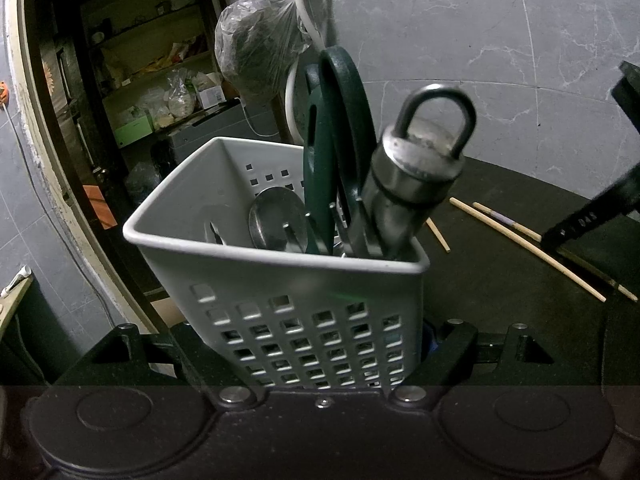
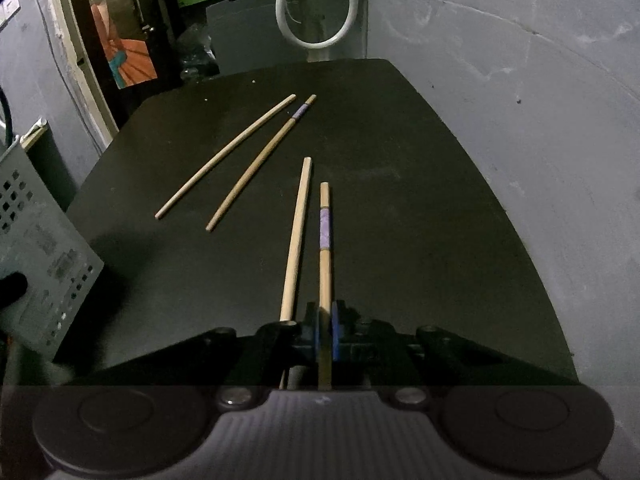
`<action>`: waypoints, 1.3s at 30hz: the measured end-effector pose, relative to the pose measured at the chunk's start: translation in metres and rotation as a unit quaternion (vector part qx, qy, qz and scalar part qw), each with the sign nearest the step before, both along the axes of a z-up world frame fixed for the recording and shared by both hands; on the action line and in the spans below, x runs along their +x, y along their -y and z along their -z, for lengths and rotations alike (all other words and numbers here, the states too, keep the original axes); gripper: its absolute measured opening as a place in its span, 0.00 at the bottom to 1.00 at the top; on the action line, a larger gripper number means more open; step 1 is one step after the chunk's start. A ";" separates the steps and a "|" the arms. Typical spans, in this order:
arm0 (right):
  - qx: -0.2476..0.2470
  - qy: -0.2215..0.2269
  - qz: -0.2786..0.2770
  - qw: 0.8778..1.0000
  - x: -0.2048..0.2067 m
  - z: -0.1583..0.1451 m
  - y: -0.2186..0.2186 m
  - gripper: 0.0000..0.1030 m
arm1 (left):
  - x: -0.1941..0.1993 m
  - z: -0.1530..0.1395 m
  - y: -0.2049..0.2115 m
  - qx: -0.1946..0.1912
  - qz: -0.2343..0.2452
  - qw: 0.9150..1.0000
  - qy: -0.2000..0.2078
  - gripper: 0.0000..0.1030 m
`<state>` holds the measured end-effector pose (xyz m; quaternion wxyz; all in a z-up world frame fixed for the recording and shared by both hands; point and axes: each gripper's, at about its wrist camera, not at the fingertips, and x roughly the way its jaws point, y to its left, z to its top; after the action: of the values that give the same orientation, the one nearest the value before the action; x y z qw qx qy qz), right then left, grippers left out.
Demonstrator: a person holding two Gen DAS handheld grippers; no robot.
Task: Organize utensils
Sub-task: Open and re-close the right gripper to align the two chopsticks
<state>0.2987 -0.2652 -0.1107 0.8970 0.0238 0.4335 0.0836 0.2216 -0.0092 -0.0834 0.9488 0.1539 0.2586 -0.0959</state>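
Right gripper (image 2: pixel 325 330): clenched on the near end of a wooden chopstick with a purple band (image 2: pixel 325 236), the blue pads (image 2: pixel 335 334) pressing it from both sides; the stick runs straight ahead along the dark counter (image 2: pixel 440 220). A plain chopstick (image 2: pixel 297 236) lies just left of it, its near end passing under the left finger, outside the grip. Farther out, two more chopsticks lie side by side and slanted: a plain one (image 2: pixel 226 156) and another banded one (image 2: pixel 260 164), well apart from the gripped pair. A corner of the grey basket (image 2: pixel 44 248) shows at the left edge of the right wrist view.

Left gripper (image 1: pixel 324 356): grasping the perforated grey utensil basket (image 1: pixel 280 280) by its lower walls, the basket tilted slightly. Inside stand green-handled scissors (image 1: pixel 340 120), a steel tool with a ring-shaped top (image 1: pixel 416 168) leaning right, and a spoon (image 1: pixel 276 216) with its bowl upward. Beyond the basket, chopsticks (image 1: pixel 520 240) lie on the counter beside the grey marbled wall (image 1: pixel 460 20).
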 end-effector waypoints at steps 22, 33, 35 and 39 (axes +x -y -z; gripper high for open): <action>0.091 -0.020 0.011 0.996 0.028 -0.004 0.001 0.49 | 0.000 0.000 0.000 0.001 0.000 1.000 0.001 0.82; 0.019 -0.024 -0.006 1.000 0.044 -0.002 -0.038 0.60 | 0.000 0.000 0.000 0.001 0.000 1.000 0.001 0.82; 0.001 -0.024 -0.006 1.000 0.045 -0.002 -0.043 0.52 | 0.000 0.000 0.000 0.001 0.000 1.000 0.001 0.82; -0.026 -0.020 -0.011 0.999 0.044 -0.003 -0.047 0.14 | 0.000 0.000 0.000 0.000 0.000 1.000 0.001 0.82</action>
<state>0.3430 -0.2185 -0.1079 0.8876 -0.0028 0.4534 0.0815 0.2219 -0.0096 -0.0835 0.9489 0.1542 0.2580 -0.0957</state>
